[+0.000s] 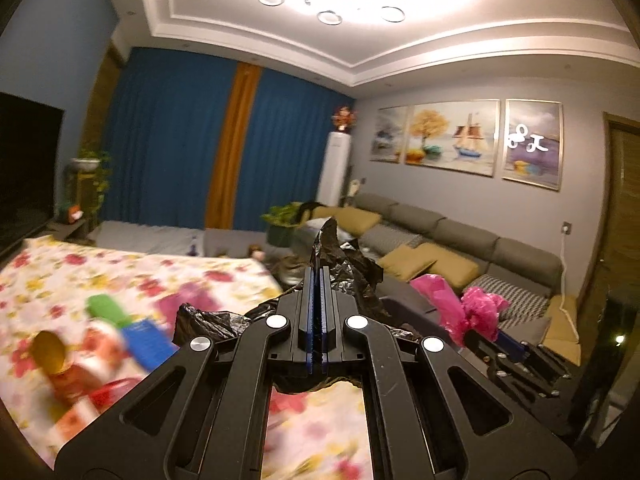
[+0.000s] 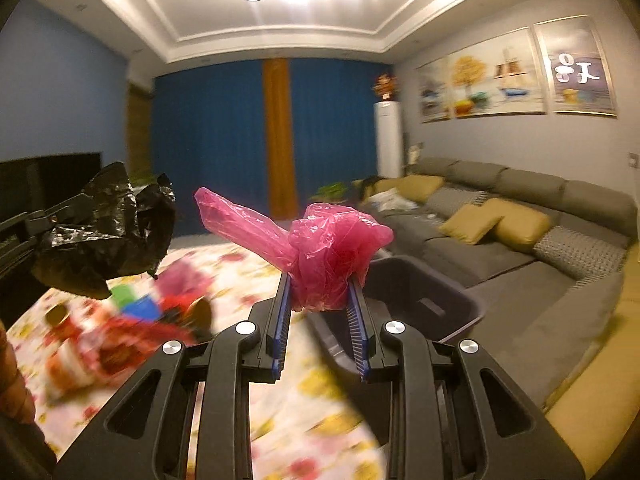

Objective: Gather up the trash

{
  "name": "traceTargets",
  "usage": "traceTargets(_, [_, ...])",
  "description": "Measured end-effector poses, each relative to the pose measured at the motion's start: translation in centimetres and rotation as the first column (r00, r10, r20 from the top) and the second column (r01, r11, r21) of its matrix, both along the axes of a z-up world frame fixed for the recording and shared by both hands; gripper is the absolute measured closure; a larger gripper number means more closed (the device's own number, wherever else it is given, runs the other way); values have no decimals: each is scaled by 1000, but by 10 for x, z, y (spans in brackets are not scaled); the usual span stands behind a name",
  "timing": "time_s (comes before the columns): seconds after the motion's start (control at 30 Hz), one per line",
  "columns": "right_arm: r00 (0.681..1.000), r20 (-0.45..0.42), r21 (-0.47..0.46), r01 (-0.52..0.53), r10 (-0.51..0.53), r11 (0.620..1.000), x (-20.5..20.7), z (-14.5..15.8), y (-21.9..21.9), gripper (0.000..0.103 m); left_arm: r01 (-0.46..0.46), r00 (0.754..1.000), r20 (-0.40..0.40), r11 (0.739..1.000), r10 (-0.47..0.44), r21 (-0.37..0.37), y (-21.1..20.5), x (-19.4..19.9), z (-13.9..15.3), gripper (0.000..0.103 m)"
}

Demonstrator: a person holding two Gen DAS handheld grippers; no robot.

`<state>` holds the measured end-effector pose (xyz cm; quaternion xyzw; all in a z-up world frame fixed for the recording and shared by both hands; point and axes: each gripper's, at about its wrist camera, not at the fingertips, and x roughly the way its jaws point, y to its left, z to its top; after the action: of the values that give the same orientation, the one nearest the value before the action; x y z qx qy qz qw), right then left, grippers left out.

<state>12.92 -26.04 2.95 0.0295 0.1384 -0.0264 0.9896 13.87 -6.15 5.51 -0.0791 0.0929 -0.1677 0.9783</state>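
My left gripper (image 1: pixel 319 270) is shut on a crumpled black plastic bag (image 1: pixel 346 268), held in the air above the flowered table. From the right wrist view the same black bag (image 2: pixel 104 232) hangs at the left. My right gripper (image 2: pixel 320 276) is shut on a bunched pink plastic bag (image 2: pixel 328 248), whose loose tail sticks up to the left. In the left wrist view the pink bag (image 1: pixel 460 300) and the right gripper show at the right. A dark grey bin (image 2: pixel 420 296) stands open just beyond the pink bag.
A table with a flowered cloth (image 1: pixel 120 272) carries blurred trash: a green piece (image 1: pixel 104 308), a blue packet (image 1: pixel 148 340), red and white wrappers (image 1: pixel 80 384). A grey sofa with yellow cushions (image 2: pixel 500 216) runs along the right. A dark TV (image 1: pixel 24 168) stands left.
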Motion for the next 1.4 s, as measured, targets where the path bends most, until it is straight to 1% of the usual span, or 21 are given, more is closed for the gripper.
traceTargets(0.1, [999,21,6,45,-45,999,13,4,-26,75,28,1000,6,1000,-28,-8,-33,24,0,102])
traceTargets(0.23, [997,35,25,70,-71,997,25,6,-55,75,42,999,-3,999,-42,5,-68,52,-9,102])
traceTargets(0.43, [995,45,53,91,-93,994,52,5,-86,75,73,996,-50,997,-73,6,-101,92,-28,102])
traceTargets(0.6, [995,43,76,86,-89,993,68,2,-102,74,93,994,-59,996,-92,9,-124,113,-37,102])
traceTargets(0.8, [997,34,81,67,-70,994,82,0,-108,72,106,992,-74,994,-104,16,-139,134,-47,102])
traceTargets(0.97, [998,30,83,59,-62,995,83,-4,-102,72,111,989,-100,994,-109,18,-148,148,-53,102])
traceTargets(1.2, [998,25,88,58,-61,994,91,-7,-101,71,125,986,-116,992,-122,20,-150,155,-56,102])
traceTargets(1.3, [998,25,87,55,-57,995,95,-7,-101,65,125,983,-136,992,-124,3,-145,161,-58,102])
traceTargets(1.37, [998,26,86,51,-53,995,96,-7,-101,55,156,975,-159,987,-158,-24,-142,167,-61,101])
traceTargets(1.4, [998,27,85,50,-53,995,97,-7,-101,52,164,971,-169,986,-167,-28,-142,170,-63,101])
